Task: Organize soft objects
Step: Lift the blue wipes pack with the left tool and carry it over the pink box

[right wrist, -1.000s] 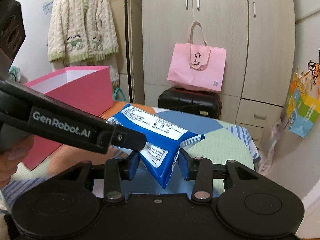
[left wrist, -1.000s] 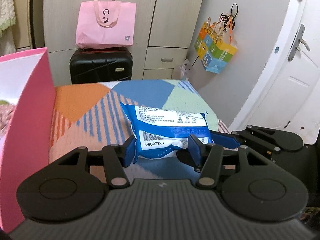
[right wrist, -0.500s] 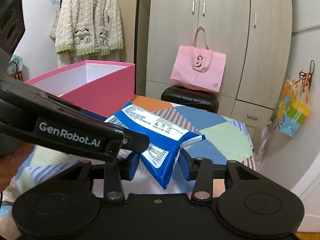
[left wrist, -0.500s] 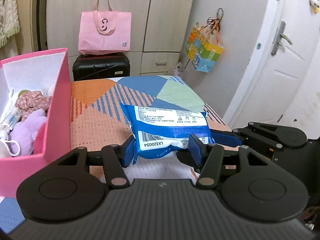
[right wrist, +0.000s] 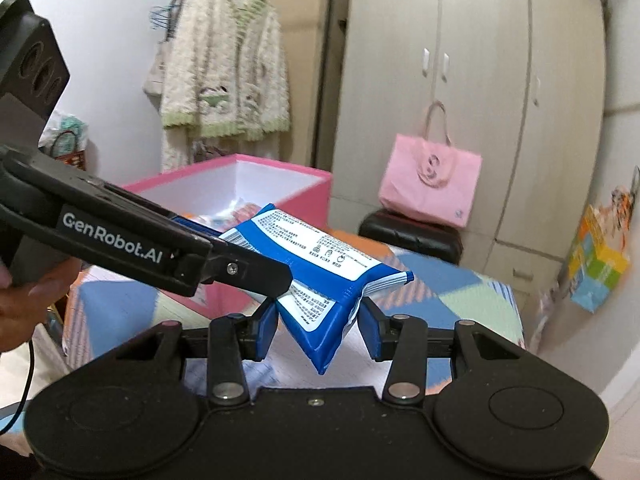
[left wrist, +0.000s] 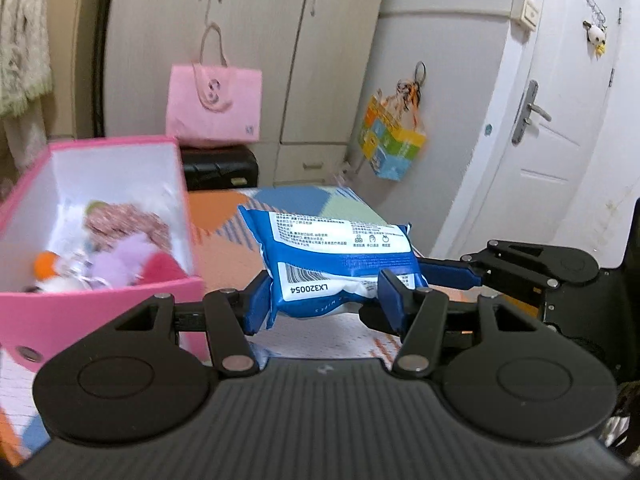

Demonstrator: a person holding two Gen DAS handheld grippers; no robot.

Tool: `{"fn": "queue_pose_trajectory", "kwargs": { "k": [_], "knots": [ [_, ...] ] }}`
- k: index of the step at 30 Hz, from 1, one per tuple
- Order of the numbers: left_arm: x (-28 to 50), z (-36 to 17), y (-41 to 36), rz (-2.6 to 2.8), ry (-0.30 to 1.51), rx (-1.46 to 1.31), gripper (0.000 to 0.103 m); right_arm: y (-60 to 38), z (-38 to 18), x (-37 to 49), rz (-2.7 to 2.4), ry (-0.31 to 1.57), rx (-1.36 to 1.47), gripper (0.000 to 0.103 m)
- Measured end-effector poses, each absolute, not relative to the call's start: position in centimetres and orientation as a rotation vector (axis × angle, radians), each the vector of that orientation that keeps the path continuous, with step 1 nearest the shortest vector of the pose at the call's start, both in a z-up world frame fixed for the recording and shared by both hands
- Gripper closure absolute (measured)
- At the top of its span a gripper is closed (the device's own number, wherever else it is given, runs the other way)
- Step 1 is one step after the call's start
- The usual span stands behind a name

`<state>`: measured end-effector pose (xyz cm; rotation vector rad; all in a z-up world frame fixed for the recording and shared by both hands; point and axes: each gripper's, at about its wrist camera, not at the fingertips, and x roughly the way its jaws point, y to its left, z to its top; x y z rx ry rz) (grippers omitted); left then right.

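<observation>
A blue and white pack of wet wipes (left wrist: pixel 336 256) hangs in the air above the patterned bed. My left gripper (left wrist: pixel 322 300) is shut on its near end. My right gripper (right wrist: pixel 318 324) is shut on its other end (right wrist: pixel 320 276). The right gripper also shows at the right of the left wrist view (left wrist: pixel 520 268), and the left gripper crosses the right wrist view (right wrist: pixel 160 248). An open pink box (left wrist: pixel 100 304) stands at the left and holds several plush toys (left wrist: pixel 124 256).
A pink tote bag (left wrist: pixel 214 108) sits on a black suitcase (left wrist: pixel 220 168) before the wardrobe. A colourful bag (left wrist: pixel 392 148) hangs on the wall beside a white door (left wrist: pixel 552 152). A knit cardigan (right wrist: pixel 224 76) hangs at the back left.
Both grippers have risen with the wipes pack held between them. The view now looks down into the pink box, and the bed surface sits lower in both views.
</observation>
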<state>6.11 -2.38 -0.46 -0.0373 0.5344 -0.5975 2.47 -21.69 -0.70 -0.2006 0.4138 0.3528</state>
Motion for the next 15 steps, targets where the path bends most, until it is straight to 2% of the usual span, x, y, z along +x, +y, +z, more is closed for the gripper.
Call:
{"fn": "queue_pose_trajectory", "kwargs": {
  "k": [12, 15],
  "knots": [
    [8.4, 3.4, 4.6, -0.496, 0.451, -0.084, 0.048, -15.9, 3.1, 6.5, 0.470, 0.312, -0.212, 0.049],
    [10.7, 4.1, 5.8, -0.493, 0.445, -0.112, 0.048, -14.9, 3.8, 8.6, 0.488, 0.295, -0.204, 0.042]
  ]
}}
